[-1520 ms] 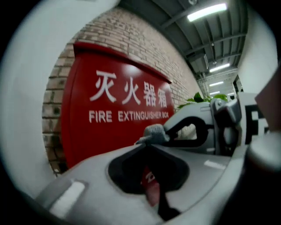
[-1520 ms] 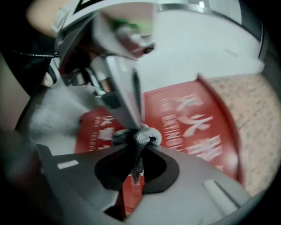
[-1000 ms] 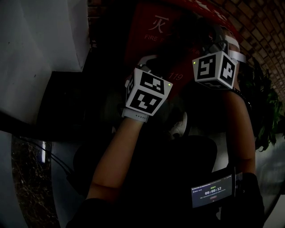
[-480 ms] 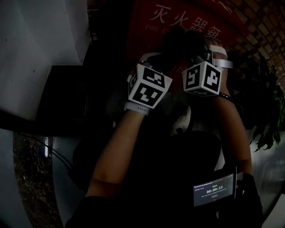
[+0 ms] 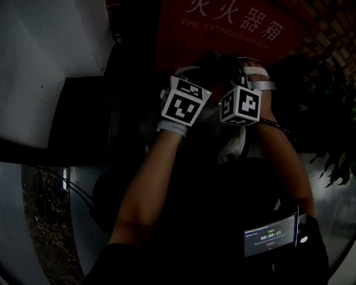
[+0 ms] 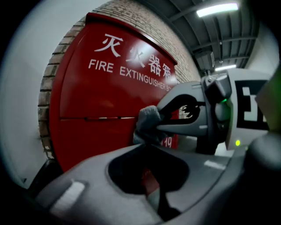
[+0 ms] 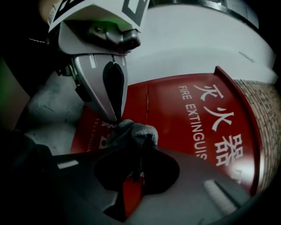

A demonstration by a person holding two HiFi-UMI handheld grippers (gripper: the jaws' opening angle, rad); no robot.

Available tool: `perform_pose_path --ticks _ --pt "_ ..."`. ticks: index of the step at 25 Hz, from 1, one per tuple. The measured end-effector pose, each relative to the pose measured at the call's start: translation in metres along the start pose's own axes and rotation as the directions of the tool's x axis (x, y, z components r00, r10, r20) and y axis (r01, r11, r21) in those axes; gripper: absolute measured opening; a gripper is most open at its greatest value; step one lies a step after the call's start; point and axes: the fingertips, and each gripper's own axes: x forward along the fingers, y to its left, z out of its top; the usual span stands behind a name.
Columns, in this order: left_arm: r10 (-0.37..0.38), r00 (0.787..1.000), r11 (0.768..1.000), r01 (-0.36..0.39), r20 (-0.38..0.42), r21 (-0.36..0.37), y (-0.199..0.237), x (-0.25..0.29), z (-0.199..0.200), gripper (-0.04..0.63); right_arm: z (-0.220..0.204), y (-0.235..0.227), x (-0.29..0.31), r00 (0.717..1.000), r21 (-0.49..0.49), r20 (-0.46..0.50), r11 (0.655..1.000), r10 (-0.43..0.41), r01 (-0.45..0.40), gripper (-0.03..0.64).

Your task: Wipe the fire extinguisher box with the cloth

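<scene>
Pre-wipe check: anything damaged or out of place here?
Nothing stands out. The fire extinguisher box is shut, with no visible dents or spills on its front; the grey cloth sits bunched in the right claw.

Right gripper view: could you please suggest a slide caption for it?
Right gripper and left gripper both pinch a grey cloth before the red fire extinguisher box.

A brick wall (image 6: 145, 19) stands at the far side and rises to a dark ceiling (image 6: 178, 15) with lit tube lamps (image 6: 218, 9). A white wall (image 5: 50, 61) fills the left. A leafy green plant (image 5: 334, 122) stands at the right. Near left, the floor (image 5: 41, 222) is dark speckled stone, and the light down there is dim.
</scene>
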Motion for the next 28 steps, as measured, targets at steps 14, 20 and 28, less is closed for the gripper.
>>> perform_pose_path --ticks 14,20,28 --pt "-0.062 0.987 0.99 0.043 -0.146 -0.132 -0.001 0.023 -0.064 0.003 -0.002 0.101 0.038 0.988 0.075 0.004 0.985 0.156 -0.155 0.034" --pt "-0.088 0.969 0.992 0.065 -0.231 -0.108 -0.005 0.042 -0.1 0.003 -0.008 0.143 0.052 0.976 0.096 0.0 0.971 0.219 -0.218 0.034" --pt "-0.158 0.932 0.985 0.125 -0.327 -0.121 -0.017 0.062 -0.156 0.003 -0.012 0.189 0.067 0.962 0.11 -0.011 0.957 0.272 -0.269 0.034"
